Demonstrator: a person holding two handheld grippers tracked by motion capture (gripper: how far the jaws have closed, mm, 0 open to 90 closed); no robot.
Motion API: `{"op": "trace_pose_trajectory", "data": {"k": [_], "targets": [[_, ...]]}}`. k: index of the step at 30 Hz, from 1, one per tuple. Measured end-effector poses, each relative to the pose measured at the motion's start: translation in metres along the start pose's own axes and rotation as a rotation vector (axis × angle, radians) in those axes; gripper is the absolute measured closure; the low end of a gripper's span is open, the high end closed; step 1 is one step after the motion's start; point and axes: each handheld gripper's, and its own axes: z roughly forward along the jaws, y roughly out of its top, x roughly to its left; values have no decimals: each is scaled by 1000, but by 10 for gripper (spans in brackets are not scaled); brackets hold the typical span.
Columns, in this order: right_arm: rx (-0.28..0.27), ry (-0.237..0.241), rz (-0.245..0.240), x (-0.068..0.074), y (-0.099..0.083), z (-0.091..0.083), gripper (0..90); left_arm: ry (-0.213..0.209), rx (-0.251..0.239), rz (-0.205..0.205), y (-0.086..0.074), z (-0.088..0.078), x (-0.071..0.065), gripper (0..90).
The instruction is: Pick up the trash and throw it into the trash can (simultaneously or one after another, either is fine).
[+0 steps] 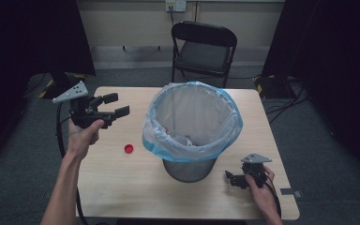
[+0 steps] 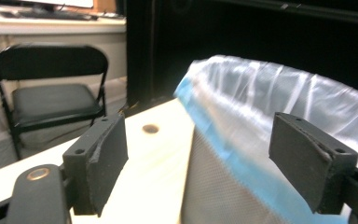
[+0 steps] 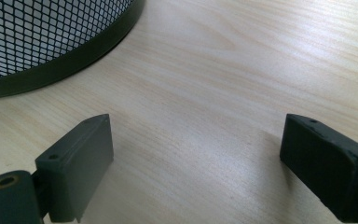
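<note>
A light wooden table (image 1: 122,187) is seen from above, set on grey carpet in a dark-curtained room. A black folding chair (image 1: 204,47) is placed just beyond the table's far edge, against a pale wall.

At the middle of the table a metal mesh wastebasket (image 1: 190,169) is stood upright, lined with a translucent bag (image 1: 192,117) whose blue-edged top is folded over the rim. Some pale scraps are visible at the bottom of the bag, too indistinct to be named.

The left gripper (image 1: 115,105) is held raised above the table's left side by the left hand (image 1: 86,133), pointed toward the basket, its jaws spread wide and empty. In the left gripper view, the bag's blurred blue fold is framed between the parted jaws, with the chair seen beyond.

The right gripper (image 1: 232,178) is held low by the right hand (image 1: 260,185), near the table's front right corner, just beside the basket's base. Its jaws are likewise parted with nothing between them, bare wood grain being shown in the right gripper view, the basket's dark bottom rim at the upper left.

A small red bottle cap (image 1: 129,149) is left lying on the table, left of the basket and apart from it.
</note>
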Motion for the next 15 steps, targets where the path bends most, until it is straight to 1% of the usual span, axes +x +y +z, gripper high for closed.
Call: {"op": "trace_pose_trajectory", "data": {"k": [1,3,5,6,9,11,14,15], "targets": [[0,0,0,0,0,0,87,0,0,0,0,0,0,210],[0,0,0,0,0,0,87,19,10,-12,-9,-3,5,213],[0,0,0,0,0,0,87,39,34,-24,-20,-5,10,218],[0,0,0,0,0,0,87,39,34,-24,-20,-5,10,219],[0,0,0,0,0,0,87,56,52,-43,-30,-5,14,225],[0,0,0,0,0,0,87,68,76,-44,-36,-4,16,231],[0,0,0,0,0,0,87,76,94,-46,-48,-5,19,232],[0,0,0,0,0,0,87,76,92,-59,-53,-5,20,231]]}}
